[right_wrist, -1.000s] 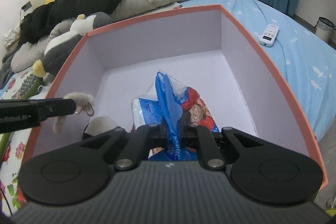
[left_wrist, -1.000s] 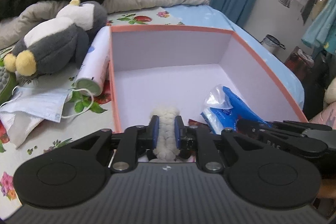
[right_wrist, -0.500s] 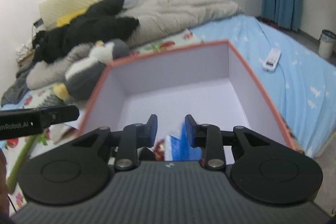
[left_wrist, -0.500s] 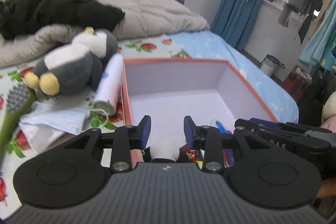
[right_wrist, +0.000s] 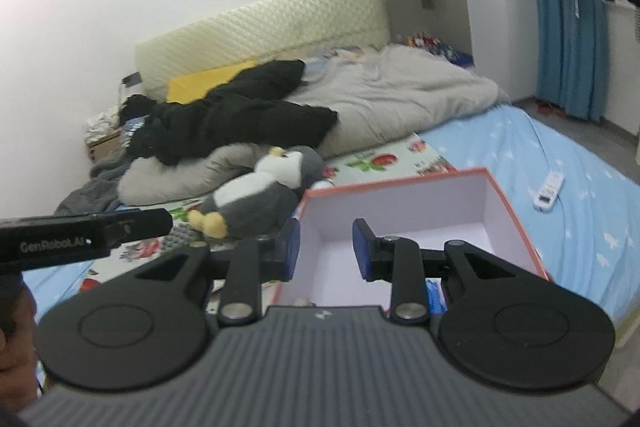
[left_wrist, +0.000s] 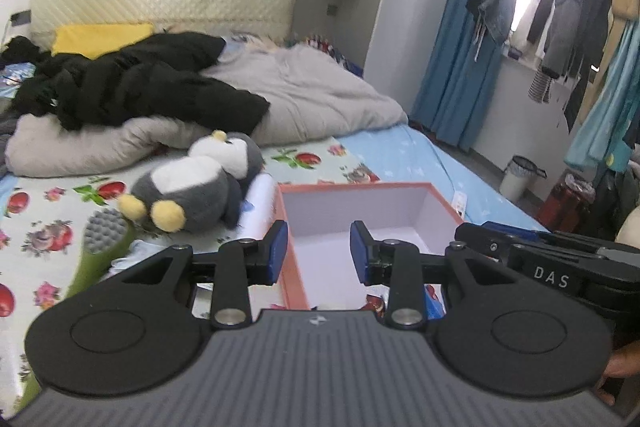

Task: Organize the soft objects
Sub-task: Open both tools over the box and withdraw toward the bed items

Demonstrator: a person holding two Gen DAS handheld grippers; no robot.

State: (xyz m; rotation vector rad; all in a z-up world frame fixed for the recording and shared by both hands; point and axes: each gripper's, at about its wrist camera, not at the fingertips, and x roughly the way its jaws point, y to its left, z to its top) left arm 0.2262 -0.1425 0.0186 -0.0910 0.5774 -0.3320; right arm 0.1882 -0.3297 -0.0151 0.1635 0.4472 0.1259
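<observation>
Orange-rimmed box [left_wrist: 298, 279], open top, pale lilac interior, sitting on the bed [left_wrist: 400, 151] beside a floral sheet [left_wrist: 48, 203]. Contents mostly hidden behind both tools; a blue-and-red packet [left_wrist: 434, 301] shows at the near edge in the left wrist view.

Left hand-held gripper [left_wrist: 318, 253]: blue pads spread apart, nothing between them, raised over the near left wall of the box.

Right hand-held gripper [right_wrist: 326, 249]: pads likewise apart and empty, raised over the box's near end.

Penguin plush [left_wrist: 192, 187]: grey and white, yellow feet, lying on its side on the floral sheet just left of the box, outside it.

White cylinder [left_wrist: 260, 203]: lying between penguin and box wall, touching the plush.

Green brush with grey bristles [left_wrist: 100, 243]: on the sheet, left of the penguin.

Black garment [left_wrist: 132, 87]: heaped over a grey duvet [left_wrist: 320, 99] at the head of the bed.

White remote [right_wrist: 549, 191]: on the blue sheet, right of the box, well apart from it.
</observation>
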